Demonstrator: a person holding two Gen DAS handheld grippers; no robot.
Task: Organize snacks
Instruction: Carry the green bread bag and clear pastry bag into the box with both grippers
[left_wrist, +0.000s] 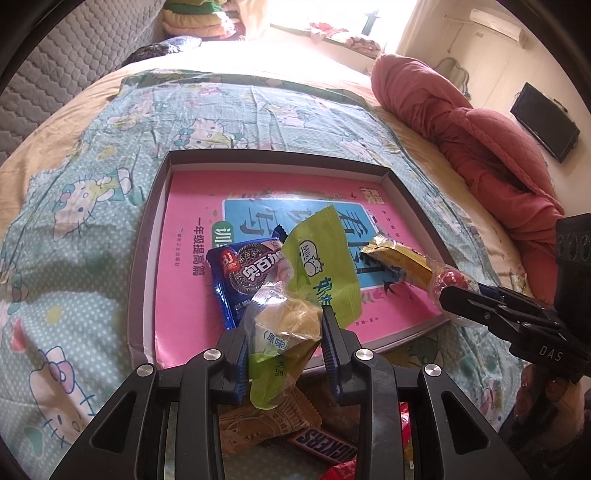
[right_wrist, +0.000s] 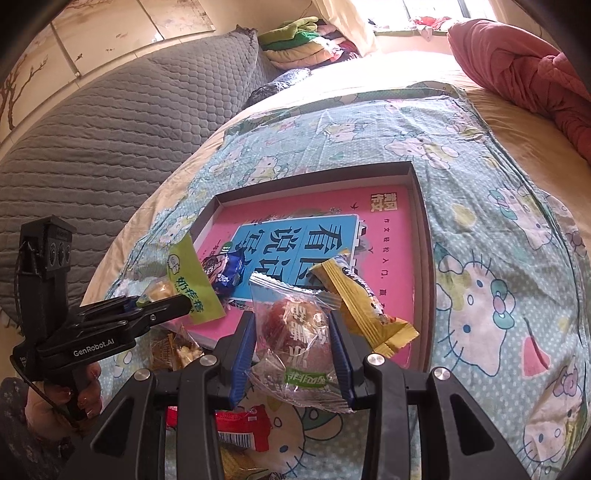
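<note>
Hanging between the blue pads of the left gripper (left_wrist: 286, 354) is a clear packet with a pale yellow cake (left_wrist: 282, 325) inside; the jaws stand narrow and press on the wrapper from both sides, its green lower end drooping below the pads. The right gripper (right_wrist: 291, 350) is likewise closed narrow on a clear packet holding a round reddish-brown pastry (right_wrist: 295, 328), whose crinkled ends stick out above and below the fingers.

Just ahead of both sets of tongs lies a shallow grey box (left_wrist: 147, 236), open at the top, with a pink book (left_wrist: 184, 206) flat on its floor. Both held packets hover over the box's near edge. Inside, right past the left tips, rest a blue cookie packet (left_wrist: 236, 277) and a green milk-candy bag (left_wrist: 325, 266), overlapping each other. A yellow bar wrapper (right_wrist: 354, 306) lies just beside the right tips, toward the box's right wall. The far half of the pink book and the far left corner are bare, so open room lies beyond the pile, up to the far wall of the box.

Below and behind the left tongs, outside the box's near rim, loose snacks lie on the cartoon-cat bedsheet (left_wrist: 74, 229): a brown wrapped bar (left_wrist: 321, 446) and a tan packet (left_wrist: 266, 424). A red packet (right_wrist: 243, 428) sits under the right tongs. To the right of the sheet a red quilt (left_wrist: 480, 147) is heaped, well apart from the box.
</note>
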